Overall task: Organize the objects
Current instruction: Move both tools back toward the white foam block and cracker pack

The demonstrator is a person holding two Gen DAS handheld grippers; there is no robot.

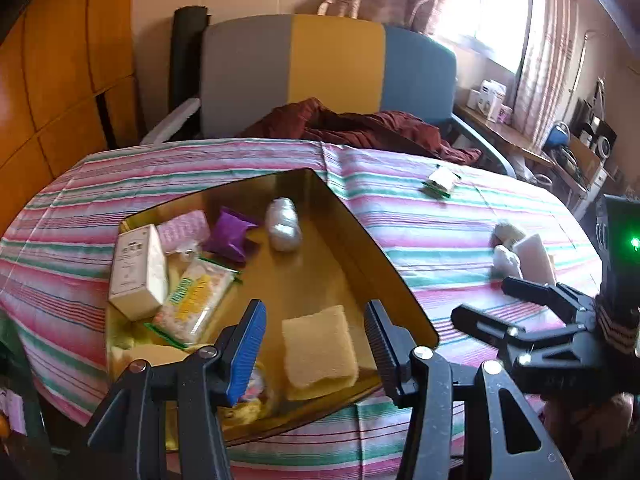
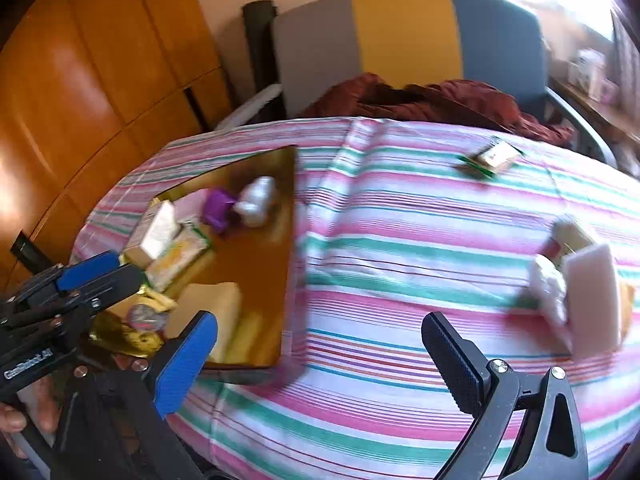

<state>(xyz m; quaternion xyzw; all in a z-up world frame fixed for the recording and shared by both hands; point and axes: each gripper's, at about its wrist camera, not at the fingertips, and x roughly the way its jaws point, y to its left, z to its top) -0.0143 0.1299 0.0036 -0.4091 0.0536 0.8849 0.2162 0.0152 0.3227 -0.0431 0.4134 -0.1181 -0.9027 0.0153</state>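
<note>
Both claws spread wide, holding nothing. Left claw [image 1: 316, 344] hangs over the gold tray [image 1: 360, 232] by the yellow sponge [image 1: 318, 350]; right claw [image 2: 320, 364] is over the striped desk [image 2: 400, 240] just beside that tray, with a white sponge [image 2: 592, 296] further out.

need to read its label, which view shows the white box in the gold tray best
The left wrist view: the white box lies close and sharp in the gold tray, its printed face showing. The right wrist view shows it smaller, farther off and motion-blurred.
</note>
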